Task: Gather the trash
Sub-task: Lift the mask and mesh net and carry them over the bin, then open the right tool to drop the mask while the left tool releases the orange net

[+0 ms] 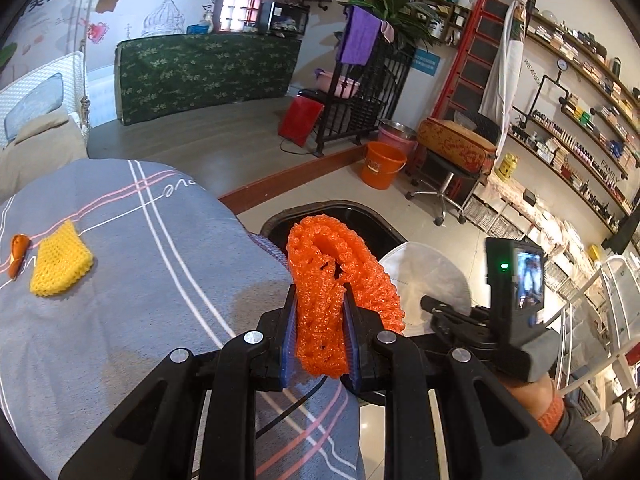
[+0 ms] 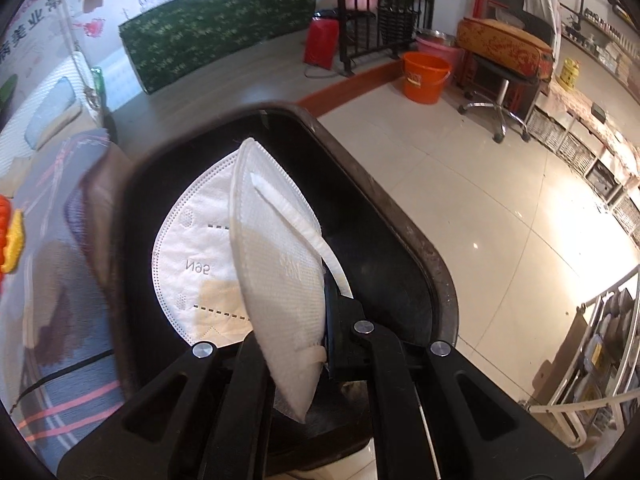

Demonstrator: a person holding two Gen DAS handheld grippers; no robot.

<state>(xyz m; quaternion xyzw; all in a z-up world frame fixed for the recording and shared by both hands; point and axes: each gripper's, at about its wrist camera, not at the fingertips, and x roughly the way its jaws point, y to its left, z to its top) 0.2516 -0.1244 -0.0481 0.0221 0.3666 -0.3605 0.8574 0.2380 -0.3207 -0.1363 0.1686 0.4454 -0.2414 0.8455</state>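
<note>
Left gripper (image 1: 320, 304) clamped on an orange foam net (image 1: 340, 276), blue pads pressing both sides of the crumpled mesh. Net rising from between the fingers toward 12 o'clock, looping over and drooping to 3 o'clock past the right finger. Directly beyond the net at 12 o'clock, the dark rim of a black trash bin (image 1: 344, 210), mostly hidden behind the mesh. At 9 o'clock from the gripper, a grey striped cloth (image 1: 132, 280) covering the surface, with a yellow foam net (image 1: 60, 260) lying flat on it and a small orange scrap (image 1: 18, 252) just beside that, further toward 9 o'clock. Both well apart from the gripper. At 3 o'clock, the right hand's device with a lit screen, a hand and orange wristband below it.

Right gripper (image 2: 294, 344) fully closed on a white folded mask (image 2: 276, 264), pinched near its lower edge. Mask standing upright from the fingers toward 12 o'clock, its ear strap trailing toward 2 o'clock. Held over the open mouth of the black trash bin (image 2: 400, 216). Inside the bin, behind the held mask at 10 o'clock, a second white mask (image 2: 192, 256) lying flat. Striped cloth at 9 o'clock, tiled floor (image 2: 500, 220) at 3 o'clock.
</note>
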